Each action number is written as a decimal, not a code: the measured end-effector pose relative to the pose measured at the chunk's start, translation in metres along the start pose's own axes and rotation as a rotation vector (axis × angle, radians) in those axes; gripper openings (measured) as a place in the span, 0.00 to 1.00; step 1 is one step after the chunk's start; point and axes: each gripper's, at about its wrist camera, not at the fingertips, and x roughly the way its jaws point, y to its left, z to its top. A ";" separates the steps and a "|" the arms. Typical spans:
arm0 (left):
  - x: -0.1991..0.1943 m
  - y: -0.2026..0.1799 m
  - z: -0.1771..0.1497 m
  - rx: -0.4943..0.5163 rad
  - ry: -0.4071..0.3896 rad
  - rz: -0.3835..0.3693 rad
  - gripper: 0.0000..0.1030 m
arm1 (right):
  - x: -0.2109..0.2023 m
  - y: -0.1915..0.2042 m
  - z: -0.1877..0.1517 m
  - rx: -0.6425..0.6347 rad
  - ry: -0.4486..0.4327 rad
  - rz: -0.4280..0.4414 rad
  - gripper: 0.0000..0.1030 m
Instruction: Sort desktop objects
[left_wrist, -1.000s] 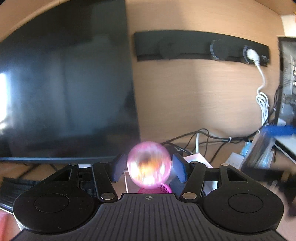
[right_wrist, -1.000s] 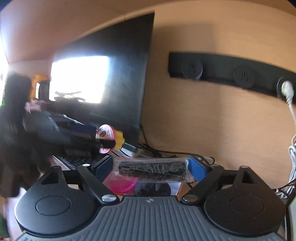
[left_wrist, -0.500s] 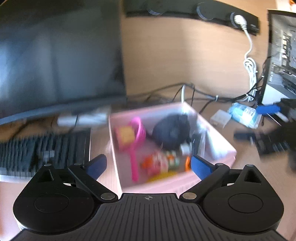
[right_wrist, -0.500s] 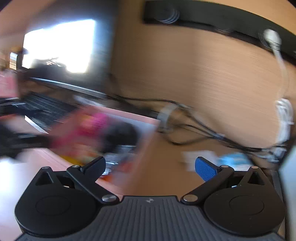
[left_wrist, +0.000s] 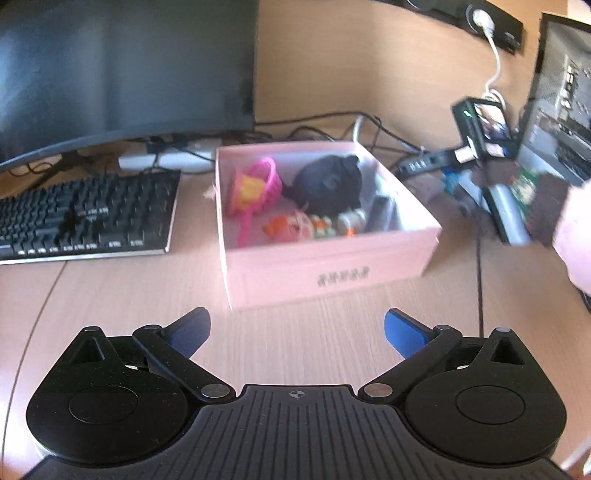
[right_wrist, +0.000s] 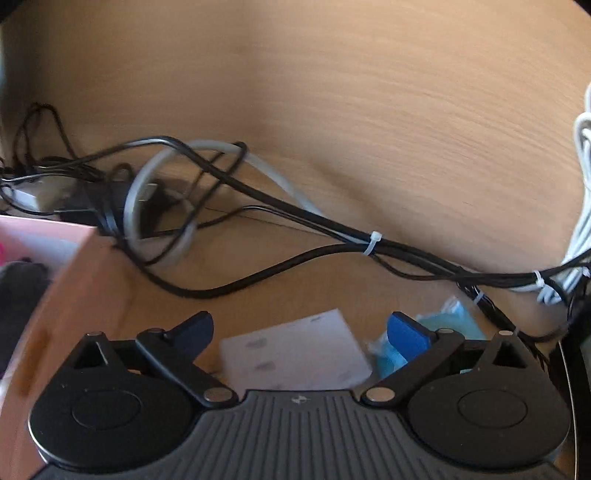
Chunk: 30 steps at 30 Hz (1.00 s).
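- Pink box (left_wrist: 332, 258): centre of my left view, on the desk; serves as the collecting bin, so the sorted things sit inside it.
- Contents: pink toy racket (left_wrist: 255, 188) at the box's left, black pouch (left_wrist: 328, 182) at the back, small bright toys (left_wrist: 314, 226) along the front wall, and 1 dark wrapped item (left_wrist: 380, 212) at the right, too blurred to name.
- Left gripper (left_wrist: 295, 330): lower centre, jaws opening wide, nothing between them; it hangs over bare desk in front of the box.
- Right gripper (right_wrist: 300, 330): lower centre of its own view, jaws spread, empty. I judge it is angled toward the next pick.
- Candidates under it: white card (right_wrist: 295, 354) and a blue packet (right_wrist: 450, 321), both lying right of the box corner (right_wrist: 74, 280).
- Keyboard (left_wrist: 85, 214): left of the box; monitor (left_wrist: 122, 70) upper left.
- Cables (right_wrist: 258, 206): tangled behind the box, a snag risk.
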 end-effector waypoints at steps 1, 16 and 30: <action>-0.001 -0.001 -0.003 0.001 0.007 0.003 1.00 | 0.006 -0.004 0.001 0.014 0.016 0.013 0.98; 0.000 -0.054 -0.025 0.045 0.040 -0.032 1.00 | -0.101 0.000 -0.081 0.046 0.022 0.261 0.75; 0.002 -0.087 -0.043 0.122 0.108 -0.013 1.00 | -0.112 -0.037 -0.064 0.023 -0.118 -0.099 0.98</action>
